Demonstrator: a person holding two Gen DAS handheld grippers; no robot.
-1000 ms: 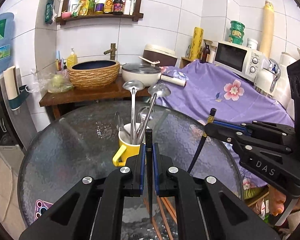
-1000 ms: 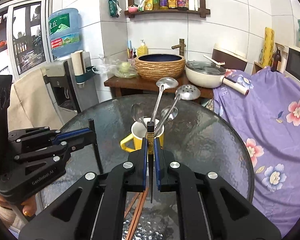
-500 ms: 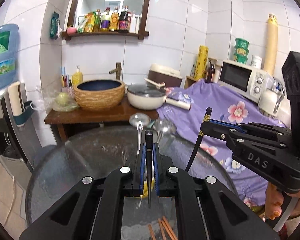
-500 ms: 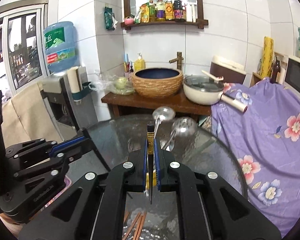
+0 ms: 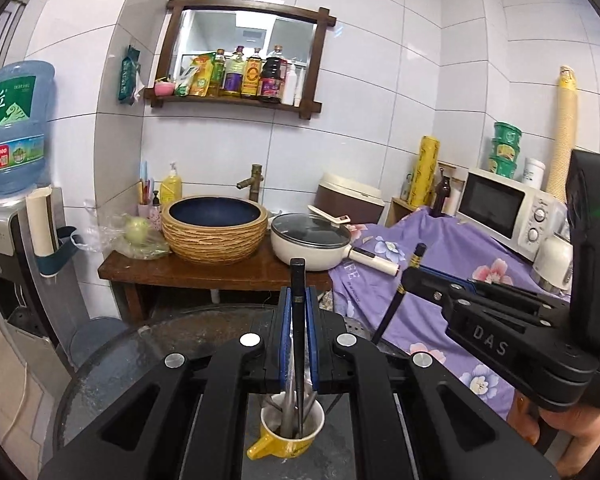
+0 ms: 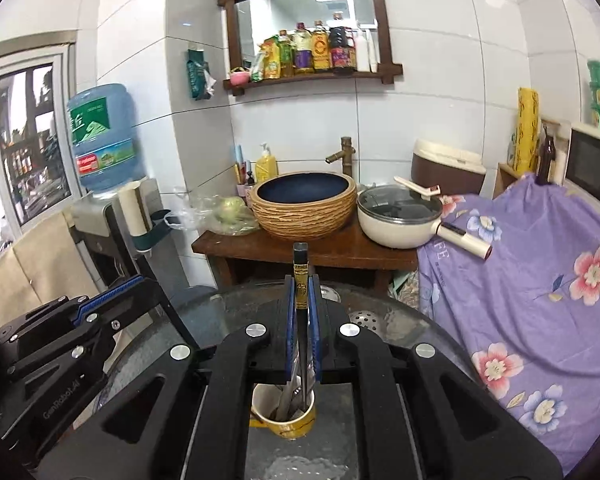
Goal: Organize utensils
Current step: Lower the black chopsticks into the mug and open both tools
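- Black chopstick (image 5: pixel 298 320) in the left wrist view stands clamped between the blue pads of the left gripper (image 5: pixel 298 340); long axis near vertical, top end above the fingers, lower end reaching down into the mouth of the mug (image 5: pixel 292 424).
- Same view: mug is yellow outside, white inside, directly below the fingers on the glass counter (image 5: pixel 112 376); metal handles already stand in it.
- Same view: right gripper (image 5: pixel 410 276) sits to the right and farther out, closed on a second chopstick (image 5: pixel 396 300) that tilts, its lower end pointing down toward the mug side.
- Right wrist view: right gripper (image 6: pixel 302 320) fingers together on the gold-banded chopstick (image 6: pixel 301 280), axis upright, lower end over or just inside the mug (image 6: pixel 284 412), which lies straight below the fingers.
- Right wrist view: left gripper (image 6: pixel 140 292) shows at the left; whether it is closed cannot be read from here.
- Judgement: both sticks line up with the mug opening; the left one looks deeper in, so the left hand seems nearer to release. Coming move turns on keeping each axis vertical over the rim, clear of the handles inside.
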